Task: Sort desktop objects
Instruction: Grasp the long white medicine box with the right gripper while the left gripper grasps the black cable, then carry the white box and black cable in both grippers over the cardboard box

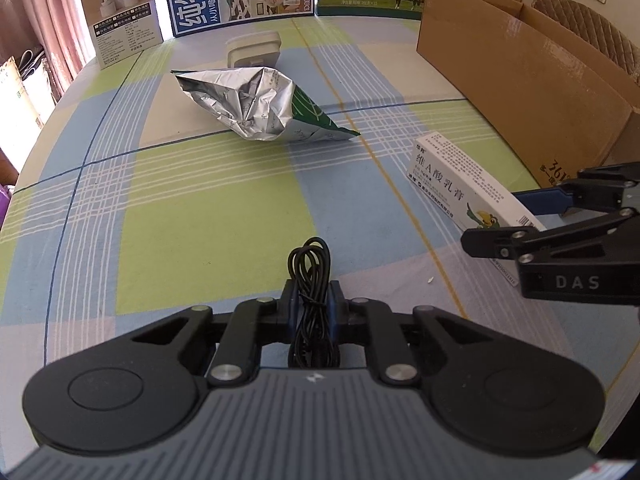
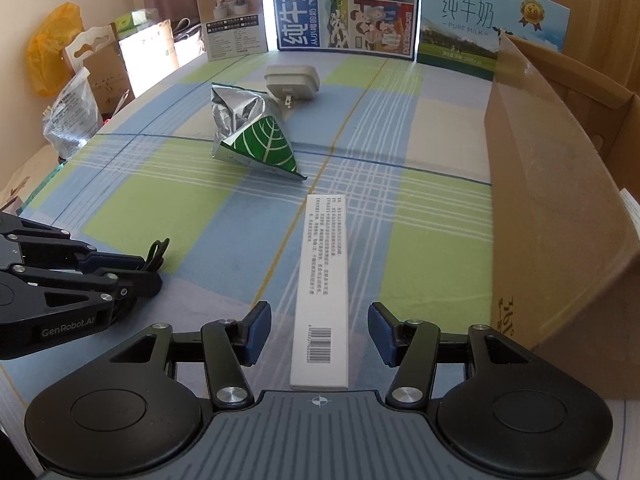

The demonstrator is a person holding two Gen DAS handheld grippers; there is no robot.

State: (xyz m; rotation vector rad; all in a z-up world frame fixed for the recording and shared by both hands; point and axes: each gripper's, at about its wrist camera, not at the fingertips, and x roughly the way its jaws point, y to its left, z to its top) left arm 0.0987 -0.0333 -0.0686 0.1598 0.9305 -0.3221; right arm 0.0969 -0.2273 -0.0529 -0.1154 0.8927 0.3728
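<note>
At the left edge of the right wrist view, the left gripper (image 2: 154,270) is clamped on a coiled black cable (image 2: 158,254); in its own view the cable bundle (image 1: 310,280) stands pinched between the closed fingers, its loops rising toward twelve o'clock over the blue, green and white checked tablecloth (image 1: 180,220). Farther out, at about eleven o'clock from the right gripper, lies a crumpled silver foil bag with a green leaf print (image 2: 252,132), resting on its side, and just behind it, at twelve o'clock, a beige plug adapter (image 2: 292,82) with its prongs facing the bag. Printed milk cartons (image 2: 344,4) stand along the far edge.

In the centre, the long white medicine box with a barcode (image 2: 322,292) lies flat on the cloth, running straight toward twelve o'clock. The right gripper (image 2: 318,334) straddles its near end: the blue-padded fingers (image 2: 256,332) stand wide apart, one on each side, neither touching the box.

At three o'clock stands a large brown cardboard carton (image 2: 560,220), open-topped; a bit of white paper shows inside near its right rim, and the rest of the inside is hidden.
</note>
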